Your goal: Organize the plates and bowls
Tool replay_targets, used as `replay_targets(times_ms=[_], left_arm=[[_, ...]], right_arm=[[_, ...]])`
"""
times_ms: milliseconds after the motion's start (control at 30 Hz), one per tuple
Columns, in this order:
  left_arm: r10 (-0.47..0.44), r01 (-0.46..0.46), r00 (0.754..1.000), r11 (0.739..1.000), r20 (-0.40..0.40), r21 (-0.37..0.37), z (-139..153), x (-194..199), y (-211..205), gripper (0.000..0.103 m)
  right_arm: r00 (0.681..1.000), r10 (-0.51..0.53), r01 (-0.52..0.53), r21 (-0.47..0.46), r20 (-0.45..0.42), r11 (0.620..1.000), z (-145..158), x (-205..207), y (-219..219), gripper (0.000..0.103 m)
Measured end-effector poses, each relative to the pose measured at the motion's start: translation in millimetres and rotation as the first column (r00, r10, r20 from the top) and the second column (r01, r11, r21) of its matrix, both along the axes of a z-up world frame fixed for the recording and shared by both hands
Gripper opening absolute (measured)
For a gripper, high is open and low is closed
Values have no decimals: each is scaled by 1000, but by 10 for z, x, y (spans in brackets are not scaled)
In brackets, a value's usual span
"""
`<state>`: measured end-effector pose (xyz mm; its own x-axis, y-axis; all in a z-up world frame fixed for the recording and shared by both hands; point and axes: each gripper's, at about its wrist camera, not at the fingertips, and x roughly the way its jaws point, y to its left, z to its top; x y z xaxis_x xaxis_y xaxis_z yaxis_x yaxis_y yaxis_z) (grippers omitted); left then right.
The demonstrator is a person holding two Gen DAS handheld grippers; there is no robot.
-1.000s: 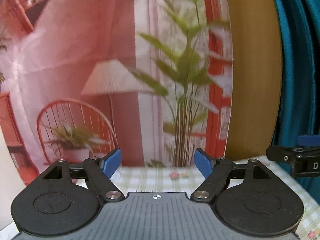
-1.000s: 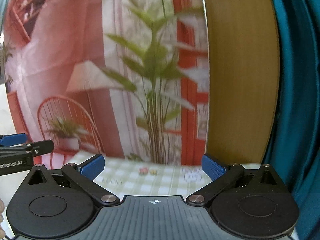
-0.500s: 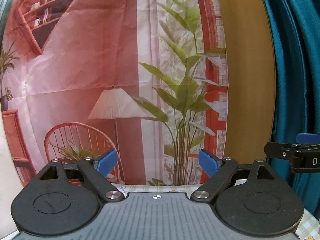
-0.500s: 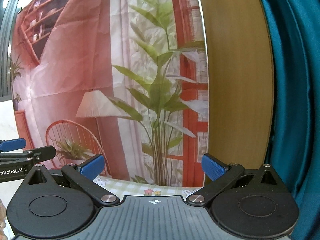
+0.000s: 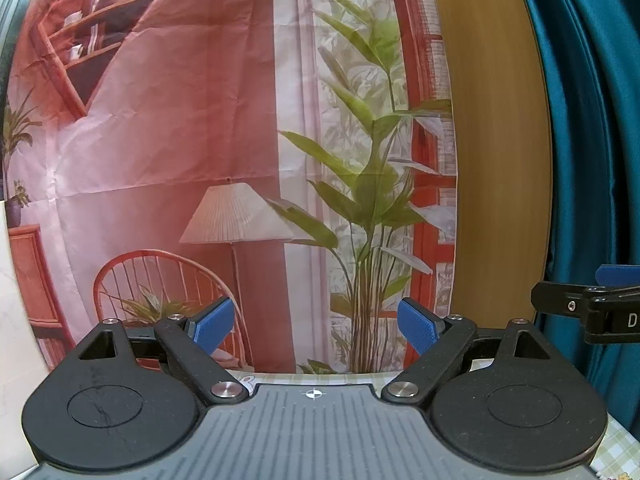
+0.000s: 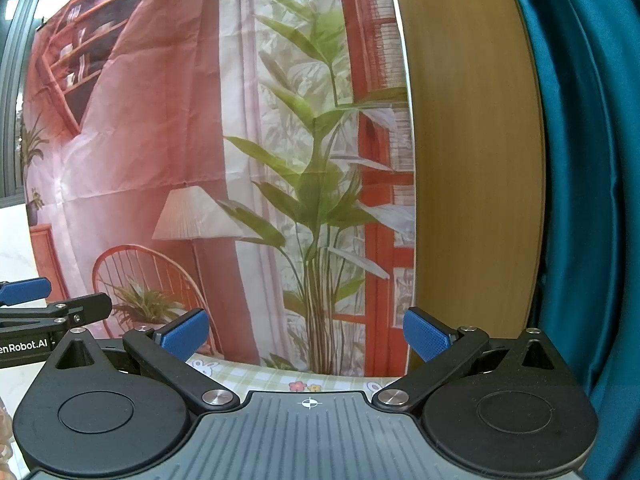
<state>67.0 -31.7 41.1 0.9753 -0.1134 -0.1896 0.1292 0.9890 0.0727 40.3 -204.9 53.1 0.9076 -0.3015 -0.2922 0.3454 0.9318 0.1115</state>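
**Two tongs raised, both empty**

The left tongs (image 5: 316, 322) and the right tongs (image 6: 308, 332) are held side by side, each with its two blue pads spread wide and nothing between them. Both face one printed backdrop (image 5: 168, 128) showing a lamp, a chair and a tall plant. Only a strip of the checked counter (image 6: 276, 378) shows. I can't see any plates or bowls.

Both tongs now sit higher and point less steeply down than a second ago: the checked desk (image 6: 256, 378) shrinks to a thin strip at the bottom of each view, and the printed backdrop (image 5: 160, 160) fills more. The left tongs (image 5: 316, 326) stand slightly wider apart.
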Motion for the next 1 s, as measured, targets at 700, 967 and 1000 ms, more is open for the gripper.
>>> replay_targets(times_ms=[700,967,1000], left_arm=[[20,-20,1000,1000,-4,-17,11,-2,69,91],[22,-22,1000,1000,1,-9,2,-8,67,91],[22,-22,1000,1000,2,-8,0,-6,70,91]], right_arm=[[1000,-2,2,5,-4,1000,-30,-12,-32,103],[1000,-5,5,5,-3,1000,-43,-20,-52,103],[1000,-5,5,4,-3,1000,-46,-22,-52,103]])
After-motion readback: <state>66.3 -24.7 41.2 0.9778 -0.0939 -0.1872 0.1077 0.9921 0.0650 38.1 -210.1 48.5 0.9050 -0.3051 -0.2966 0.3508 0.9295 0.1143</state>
